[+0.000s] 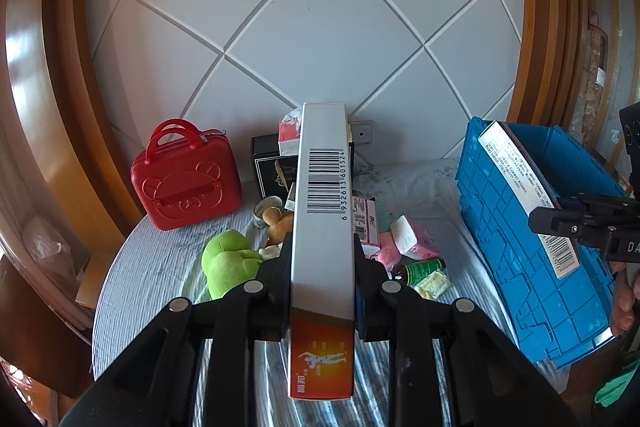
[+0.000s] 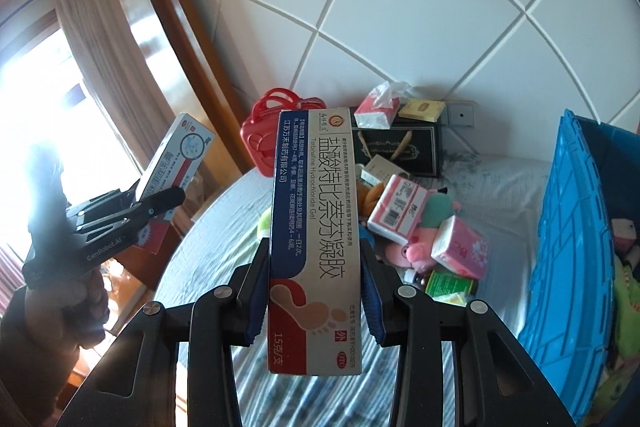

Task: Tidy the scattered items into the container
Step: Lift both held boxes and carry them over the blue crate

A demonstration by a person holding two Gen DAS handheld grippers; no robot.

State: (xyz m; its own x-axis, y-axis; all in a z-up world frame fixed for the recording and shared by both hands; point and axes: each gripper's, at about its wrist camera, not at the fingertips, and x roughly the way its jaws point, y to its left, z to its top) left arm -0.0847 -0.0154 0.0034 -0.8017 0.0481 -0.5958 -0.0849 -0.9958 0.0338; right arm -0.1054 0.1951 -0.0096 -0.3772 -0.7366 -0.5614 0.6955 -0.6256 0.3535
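Note:
My left gripper [image 1: 322, 243] is shut on a long white carton with a barcode and an orange end [image 1: 324, 187], held above the bed. My right gripper [image 2: 316, 247] is shut on a white, blue and red gel carton with a footprint picture [image 2: 312, 211]. In the left wrist view the right gripper [image 1: 560, 223] and its carton [image 1: 516, 167] hang by the blue crate [image 1: 520, 247]. In the right wrist view the left gripper [image 2: 160, 203] holds its carton [image 2: 180, 155] at the left. The crate [image 2: 568, 227] stands at the right with soft toys inside.
Loose items lie on the striped bedsheet [image 1: 152, 267]: a green plush [image 1: 224, 259], pink tissue packs [image 2: 460, 247], a green bottle [image 1: 424, 269] and a pink-and-white box [image 2: 396, 207]. A red case [image 1: 186, 179] and a black box [image 2: 400, 147] stand against the white padded headboard.

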